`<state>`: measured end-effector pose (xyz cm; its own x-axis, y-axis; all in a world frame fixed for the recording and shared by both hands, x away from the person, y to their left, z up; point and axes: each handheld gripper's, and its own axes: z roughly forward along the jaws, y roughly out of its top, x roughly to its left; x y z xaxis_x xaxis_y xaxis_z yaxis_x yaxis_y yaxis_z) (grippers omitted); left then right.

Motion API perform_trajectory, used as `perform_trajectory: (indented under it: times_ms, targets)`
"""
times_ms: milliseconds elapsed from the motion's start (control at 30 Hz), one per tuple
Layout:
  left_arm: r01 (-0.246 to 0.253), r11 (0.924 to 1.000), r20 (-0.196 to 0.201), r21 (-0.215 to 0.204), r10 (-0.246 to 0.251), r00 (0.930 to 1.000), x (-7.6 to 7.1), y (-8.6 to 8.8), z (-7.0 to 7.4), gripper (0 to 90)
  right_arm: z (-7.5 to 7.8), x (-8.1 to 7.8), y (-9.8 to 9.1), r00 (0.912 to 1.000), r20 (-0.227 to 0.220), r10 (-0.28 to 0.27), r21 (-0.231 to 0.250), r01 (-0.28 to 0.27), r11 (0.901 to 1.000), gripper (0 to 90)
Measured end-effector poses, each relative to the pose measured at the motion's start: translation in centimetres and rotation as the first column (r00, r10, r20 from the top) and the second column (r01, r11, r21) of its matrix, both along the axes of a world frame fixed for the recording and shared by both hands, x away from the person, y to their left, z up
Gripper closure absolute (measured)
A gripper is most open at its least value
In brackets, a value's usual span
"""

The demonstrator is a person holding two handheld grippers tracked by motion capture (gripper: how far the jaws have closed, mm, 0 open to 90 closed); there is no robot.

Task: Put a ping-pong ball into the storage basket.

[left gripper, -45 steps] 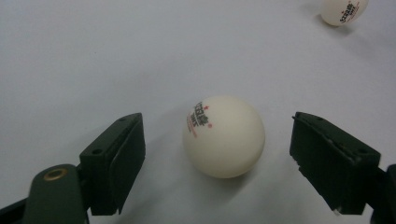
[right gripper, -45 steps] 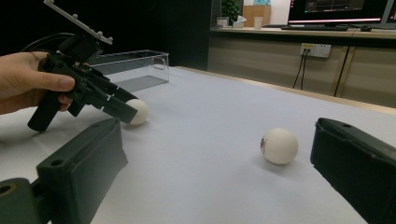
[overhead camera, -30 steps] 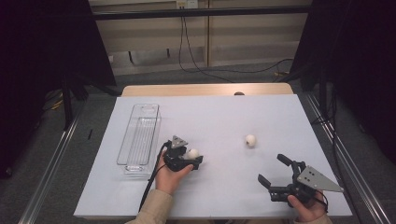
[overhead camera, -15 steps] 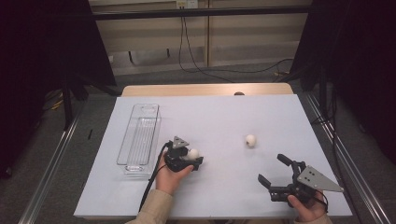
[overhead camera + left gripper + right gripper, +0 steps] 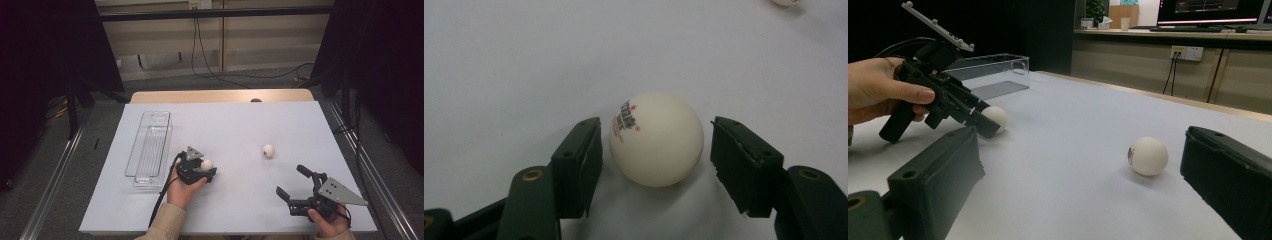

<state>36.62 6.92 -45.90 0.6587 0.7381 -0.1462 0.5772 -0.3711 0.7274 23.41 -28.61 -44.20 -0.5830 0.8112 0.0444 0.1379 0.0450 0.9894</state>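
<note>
A white ping-pong ball (image 5: 656, 138) with red and black print rests on the white table between the jaws of my left gripper (image 5: 656, 146). A narrow gap shows on each side of the ball, so the gripper is open around it. In the high view this ball (image 5: 206, 163) and the left gripper (image 5: 204, 169) are at the table's centre left. A second ball (image 5: 268, 149) lies alone to the right, ahead of my right gripper (image 5: 291, 180), which is open and holds nothing. The right gripper view has that ball (image 5: 1148, 156) beyond its wide-spread jaws.
A long clear plastic tray (image 5: 150, 147) lies lengthwise on the left of the table, just beside the left hand. The table's front edge is close under both hands. Cables and a low wall stand beyond the far edge.
</note>
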Motion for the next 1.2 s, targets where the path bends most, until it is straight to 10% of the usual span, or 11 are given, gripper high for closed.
perform_trajectory:
  times_ms: [1200]
  targets:
    - [-0.003,0.9999,0.004,-0.014,0.003,1.0000,-0.10,-0.02,0.34,50.9,0.00,0.02,-0.07,1.0000,0.001,0.001,0.003,-0.001,1.0000,2.1]
